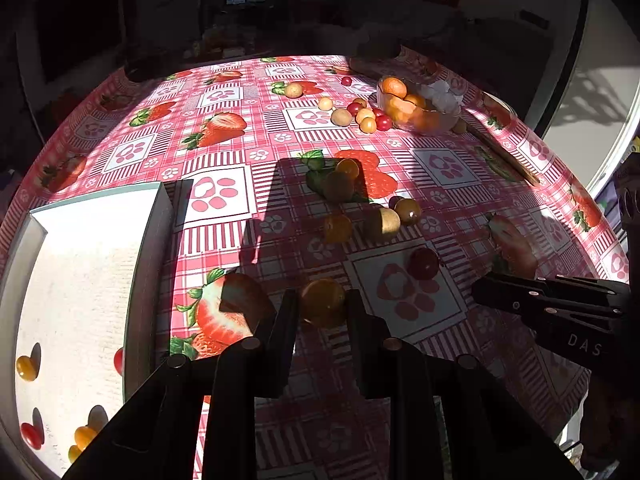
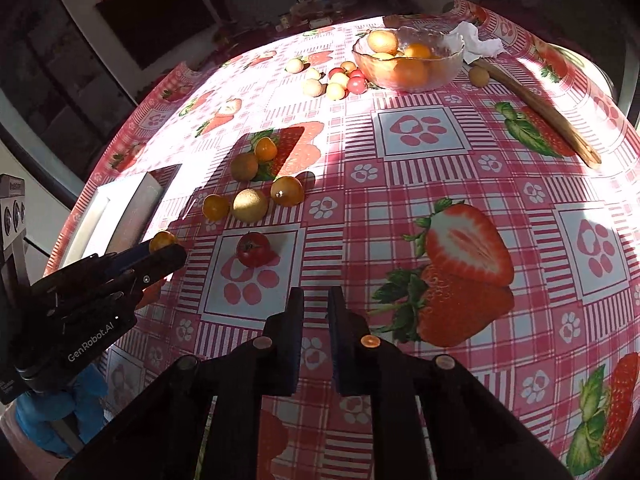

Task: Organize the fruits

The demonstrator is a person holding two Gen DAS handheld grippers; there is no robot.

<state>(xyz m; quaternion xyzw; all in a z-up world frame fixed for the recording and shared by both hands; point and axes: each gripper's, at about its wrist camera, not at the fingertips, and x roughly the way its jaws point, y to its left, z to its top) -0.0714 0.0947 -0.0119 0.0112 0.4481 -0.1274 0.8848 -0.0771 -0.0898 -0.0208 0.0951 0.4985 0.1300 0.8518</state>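
My left gripper [image 1: 322, 300] is shut on a small orange fruit [image 1: 323, 301], low over the tablecloth; it also shows in the right wrist view [image 2: 160, 248] with the orange fruit [image 2: 162, 240] at its tip. My right gripper [image 2: 315, 300] is empty, its fingers a narrow gap apart, just short of a red tomato [image 2: 253, 249]. The white tray [image 1: 148, 248] at the left holds several small red and orange fruits [image 1: 26, 367]. Loose orange and brown fruits [image 1: 384, 222] lie mid-table. A glass bowl [image 1: 444, 118] of oranges stands at the far right.
A cluster of small yellow and red fruits [image 1: 362, 114] lies beside the bowl. A wooden utensil [image 2: 540, 110] lies along the table's right side, with a white cloth [image 2: 478, 42] behind the bowl. The table edge curves away at left and right.
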